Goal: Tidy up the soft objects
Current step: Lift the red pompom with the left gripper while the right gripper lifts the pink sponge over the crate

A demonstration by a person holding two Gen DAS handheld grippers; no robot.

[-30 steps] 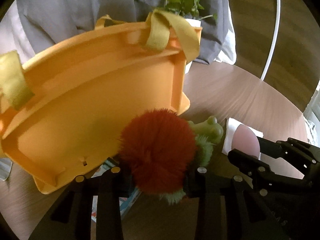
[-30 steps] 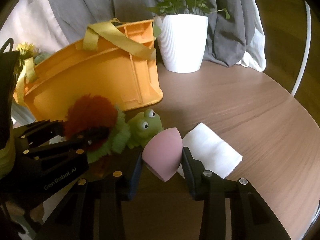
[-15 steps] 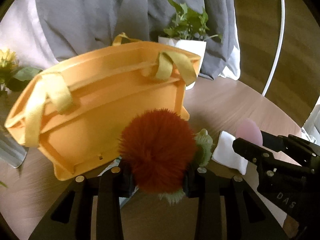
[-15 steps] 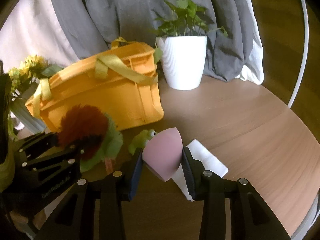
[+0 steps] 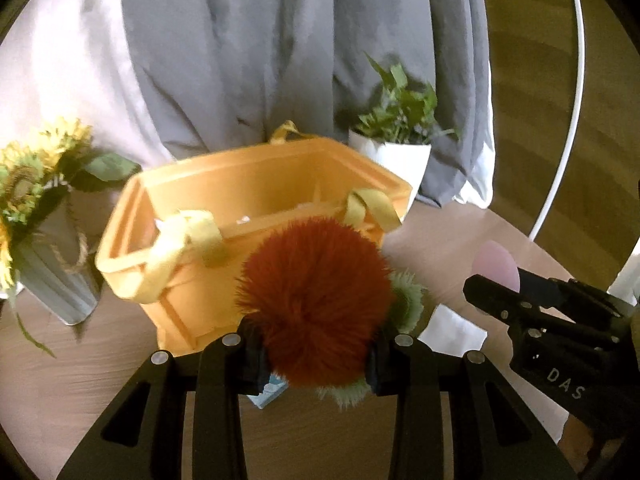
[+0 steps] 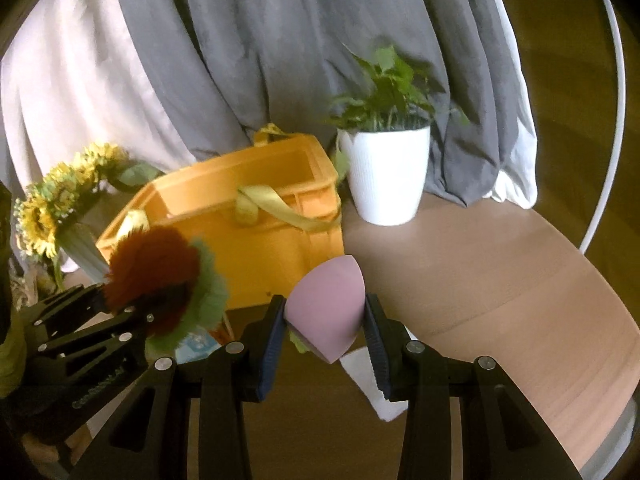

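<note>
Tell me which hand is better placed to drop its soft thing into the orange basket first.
Left, probably. The left gripper holds the red fluffy toy directly before the orange basket; the right gripper holds the pink sponge off the basket's right corner.

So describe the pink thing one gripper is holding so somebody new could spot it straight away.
Find the orange basket on the round wooden table. Just in front of it, the right gripper is shut on a pink sponge. It is smooth and wedge-shaped, unlike the shaggy red and green plush toy in the left gripper.
</note>
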